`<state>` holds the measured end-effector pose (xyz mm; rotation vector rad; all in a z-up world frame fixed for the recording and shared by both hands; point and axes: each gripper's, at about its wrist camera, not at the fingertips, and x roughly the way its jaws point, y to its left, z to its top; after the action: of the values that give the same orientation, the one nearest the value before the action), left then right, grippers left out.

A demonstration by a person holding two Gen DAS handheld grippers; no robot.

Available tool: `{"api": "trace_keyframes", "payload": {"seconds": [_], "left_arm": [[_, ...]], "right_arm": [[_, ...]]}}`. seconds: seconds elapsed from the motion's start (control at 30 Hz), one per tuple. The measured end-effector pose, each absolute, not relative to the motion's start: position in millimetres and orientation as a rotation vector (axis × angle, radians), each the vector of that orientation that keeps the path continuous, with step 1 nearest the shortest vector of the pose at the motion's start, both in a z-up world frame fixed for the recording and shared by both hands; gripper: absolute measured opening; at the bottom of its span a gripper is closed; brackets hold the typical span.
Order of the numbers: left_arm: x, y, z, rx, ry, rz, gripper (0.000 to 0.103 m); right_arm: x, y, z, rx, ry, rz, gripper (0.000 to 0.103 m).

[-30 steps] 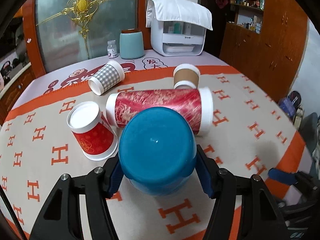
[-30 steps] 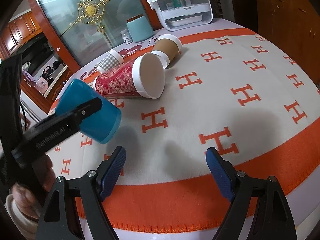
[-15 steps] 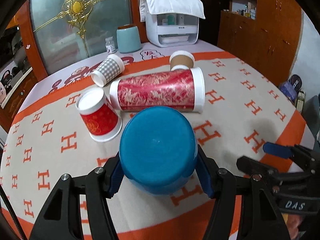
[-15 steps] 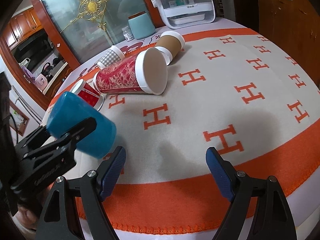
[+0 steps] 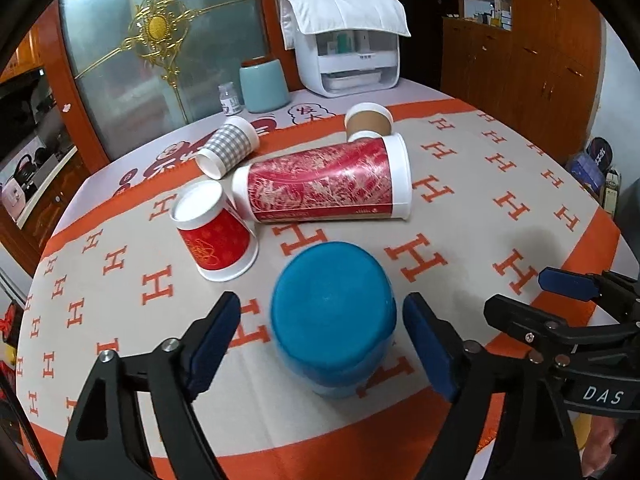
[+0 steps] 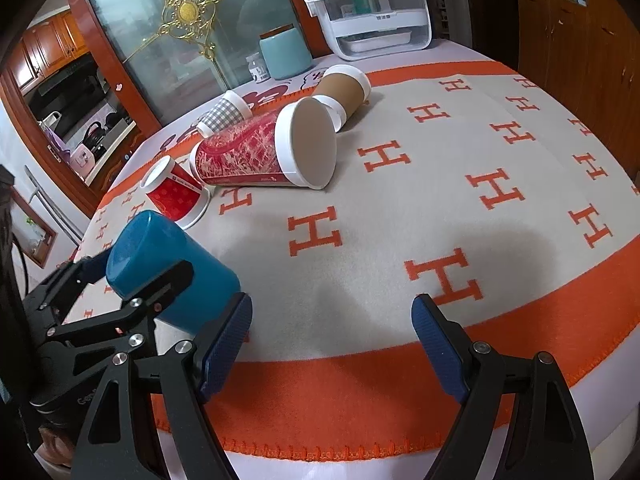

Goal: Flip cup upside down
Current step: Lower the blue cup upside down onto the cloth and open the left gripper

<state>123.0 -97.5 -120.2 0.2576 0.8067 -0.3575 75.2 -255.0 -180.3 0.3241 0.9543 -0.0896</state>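
Observation:
A blue cup point(image 5: 334, 314) stands upside down, base up, on the orange and beige table cloth point(image 5: 460, 216) near the front edge. My left gripper point(image 5: 322, 340) is open, with its fingers apart on either side of the cup and clear of it. The cup also shows in the right wrist view point(image 6: 168, 270), between the left gripper's fingers point(image 6: 160, 284). My right gripper point(image 6: 332, 340) is open and empty, to the right of the cup above the cloth's orange border.
A small red cup point(image 5: 214, 232) stands upside down behind the blue cup. A tall red cup point(image 5: 324, 180), a checked cup point(image 5: 228, 146) and a brown cup point(image 5: 368, 122) lie on their sides. A teal jar point(image 5: 264, 86), a small bottle point(image 5: 230, 100) and a white appliance point(image 5: 348, 48) stand at the back.
My left gripper has drawn back toward the front edge with the blue cup, set it down base up and opened its jaws off it. The right gripper has barely moved.

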Motion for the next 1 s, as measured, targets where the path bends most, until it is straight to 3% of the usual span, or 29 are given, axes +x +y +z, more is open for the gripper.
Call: {"api": "trace_keyframes", "payload": {"seconds": [0.23,0.37,1.0], "left_arm": [[114.2,-81.2,-113.0,0.217,0.831,-0.337,0.091],[104.2,-69.6,-103.9,0.196,0.830,-0.324,0.102],[38.0,-27.1,-32.4,0.115,0.759,-0.171,0.102]], "right_arm": [[68.8,-251.0,-168.7,0.308,0.933,-0.091,0.084],[64.3,-244.9,-159.9,0.294,0.920,-0.090,0.084],[-4.0,-190.2,-73.2,0.197,0.813,0.016,0.084]]}}
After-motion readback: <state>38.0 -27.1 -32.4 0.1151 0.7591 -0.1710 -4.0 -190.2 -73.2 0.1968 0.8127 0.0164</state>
